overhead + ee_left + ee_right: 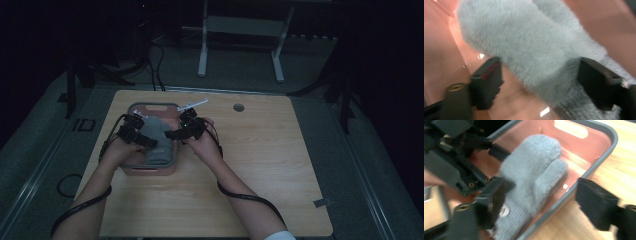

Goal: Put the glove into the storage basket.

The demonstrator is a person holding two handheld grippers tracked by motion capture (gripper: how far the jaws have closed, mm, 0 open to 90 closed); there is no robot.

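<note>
a pale wooden bench (pixel 260 170) stood in a dark room; both grippers' fingers (pixel 486 85) were apart over the grey mitten (pixel 534 175) in the pink bin (pixel 150 170) near the bench's far left corner.

We see a fluffy grey mitten (pixel 534 167) with a knitted cuff, lying flat inside a pink bin (pixel 596 135) with a grey rim on our table

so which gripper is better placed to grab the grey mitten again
Left. The left gripper has its jaws open on either side of the grey mitten in the pink bin; the right gripper straddles the bin's rim.
</note>
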